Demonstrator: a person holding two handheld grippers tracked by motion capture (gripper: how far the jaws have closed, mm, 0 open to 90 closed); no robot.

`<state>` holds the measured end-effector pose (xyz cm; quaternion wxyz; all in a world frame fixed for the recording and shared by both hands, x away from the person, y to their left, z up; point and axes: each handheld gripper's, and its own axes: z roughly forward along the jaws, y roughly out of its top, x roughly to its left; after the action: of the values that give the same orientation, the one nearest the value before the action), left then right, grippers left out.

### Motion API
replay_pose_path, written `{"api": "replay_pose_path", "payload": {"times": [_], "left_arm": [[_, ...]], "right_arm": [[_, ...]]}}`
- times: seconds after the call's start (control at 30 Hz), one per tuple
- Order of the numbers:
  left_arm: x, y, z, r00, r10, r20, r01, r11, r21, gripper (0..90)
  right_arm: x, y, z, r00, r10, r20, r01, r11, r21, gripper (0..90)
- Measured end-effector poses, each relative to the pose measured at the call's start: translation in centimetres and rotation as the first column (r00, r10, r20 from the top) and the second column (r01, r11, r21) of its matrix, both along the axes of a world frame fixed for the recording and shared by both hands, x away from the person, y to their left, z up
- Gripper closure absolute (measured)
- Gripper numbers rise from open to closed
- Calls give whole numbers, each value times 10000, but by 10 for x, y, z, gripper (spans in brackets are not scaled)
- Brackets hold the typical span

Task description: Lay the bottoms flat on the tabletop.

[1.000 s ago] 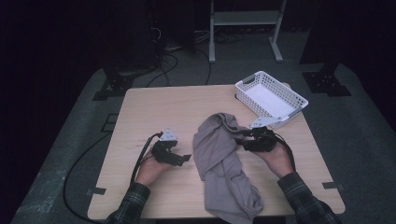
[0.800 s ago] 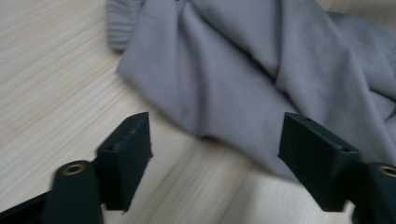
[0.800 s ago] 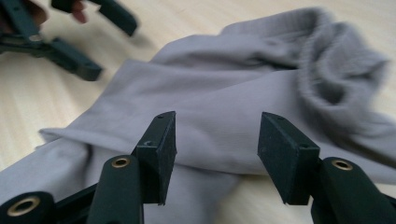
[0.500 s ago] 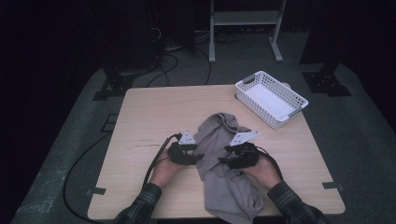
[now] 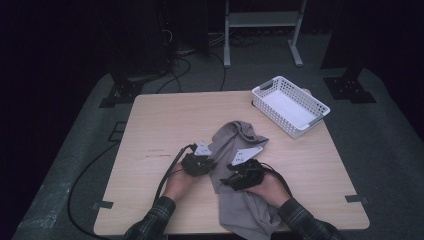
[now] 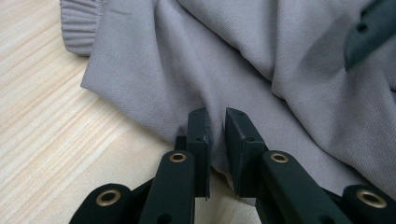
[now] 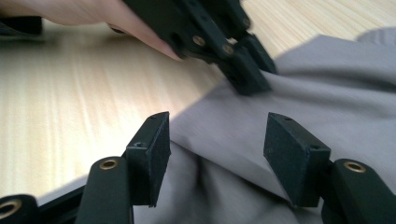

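A crumpled grey cloth point(image 5: 235, 142) lies on the wooden table point(image 5: 160, 125), its lower part hanging over the front edge. My left gripper point(image 5: 207, 165) sits at the cloth's left edge. Its jaws have just been closing and now pinch a small fold of the cloth point(image 6: 261, 60) between the pads of the left gripper point(image 6: 215, 116). My right gripper point(image 5: 226, 180) rests on the cloth just right of it. In the right gripper view, its jaws point(image 7: 217, 135) have just been opening and stand wide over the fabric point(image 7: 327, 84), pressing nothing, with the left gripper point(image 7: 252, 79) just ahead.
A white plastic basket point(image 5: 275, 116) stands at the table's back right corner. Bare tabletop lies to the left and behind the cloth. Cables trail from both grippers, the left one off the table's left side.
Both hands have come inward to the cloth's middle. The left gripper went from open to shut on the cloth's left edge. The right gripper moved left onto the cloth.
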<state>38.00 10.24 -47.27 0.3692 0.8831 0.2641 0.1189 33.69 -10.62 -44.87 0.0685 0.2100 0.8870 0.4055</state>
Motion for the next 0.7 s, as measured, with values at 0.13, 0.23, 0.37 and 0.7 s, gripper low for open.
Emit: {"api": "replay_pose_path", "payload": {"times": [0.13,0.23,0.37,0.7], "left_arm": [[0,0,0,10000,59,3,-59,10000,7,830],[0,0,0,10000,43,15,-43,10000,30,845],[1,0,0,10000,24,27,-24,10000,52,859],[2,1,0,9999,74,-109,-75,10000,-65,875]], "right_arm": [[-2,11,-5,9993,331,-164,-334,9993,-162,412],[-3,17,-10,9981,514,-345,-525,9981,-312,478],[-3,19,-14,9980,535,-328,-556,9963,-651,676],[0,6,-5,9996,156,-247,-162,9996,-242,891]]}}
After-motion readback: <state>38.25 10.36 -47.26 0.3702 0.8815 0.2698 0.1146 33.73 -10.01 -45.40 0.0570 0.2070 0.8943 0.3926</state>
